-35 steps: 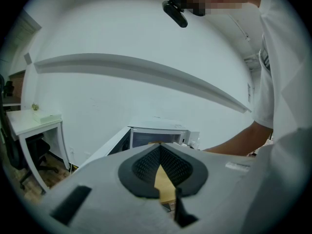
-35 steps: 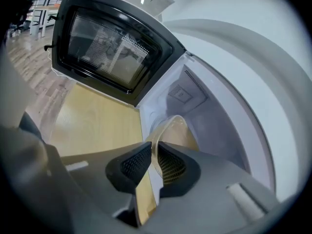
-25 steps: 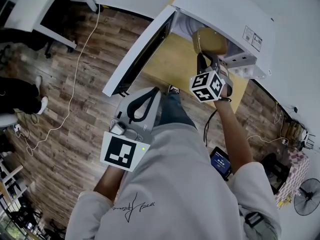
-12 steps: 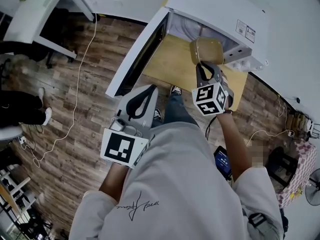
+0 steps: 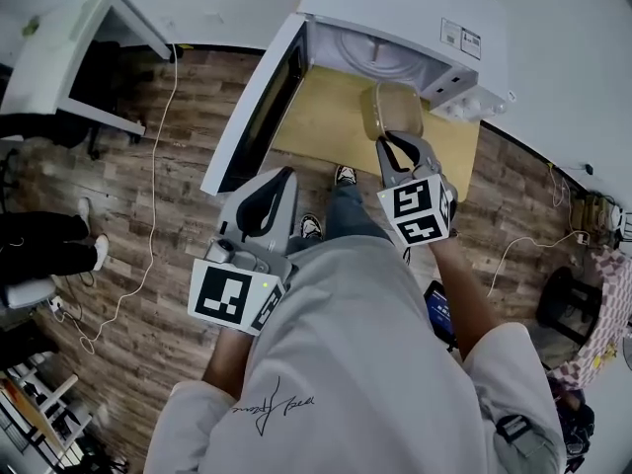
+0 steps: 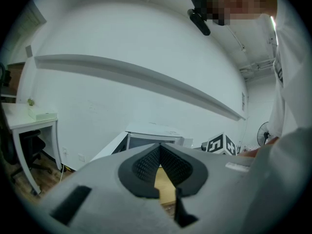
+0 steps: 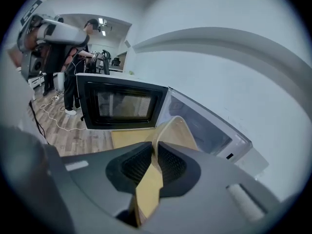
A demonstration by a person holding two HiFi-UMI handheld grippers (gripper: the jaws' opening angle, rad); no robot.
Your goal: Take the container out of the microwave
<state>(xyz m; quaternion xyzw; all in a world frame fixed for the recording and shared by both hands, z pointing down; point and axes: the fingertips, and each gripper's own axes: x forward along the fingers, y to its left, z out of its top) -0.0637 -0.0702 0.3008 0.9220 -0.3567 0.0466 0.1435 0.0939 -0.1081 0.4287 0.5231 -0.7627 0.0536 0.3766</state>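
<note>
A tan, shallow container [image 5: 392, 110] hangs over the wooden table [image 5: 316, 131], just in front of the white microwave [image 5: 395, 13]. The microwave's door [image 5: 255, 107] stands swung open to the left. My right gripper [image 5: 398, 138] is shut on the container's near rim. In the right gripper view the rim [image 7: 152, 179] sits pinched between the two dark pads, and the container [image 7: 176, 130] tilts away towards the open cavity [image 7: 207, 130]. My left gripper [image 5: 287, 173] hovers lower left, off the table, shut and holding nothing; its tips [image 6: 159, 147] meet.
A white desk [image 5: 69, 42] stands at upper left, and a white cable [image 5: 148, 215] trails across the wood floor. A seated person's legs [image 5: 39, 255] show at the left edge. More cables and a stool [image 5: 568, 299] lie to the right of the table.
My right gripper has drawn the container out of the microwave cavity towards me, so it now hangs over the table. The left gripper has hardly moved.
</note>
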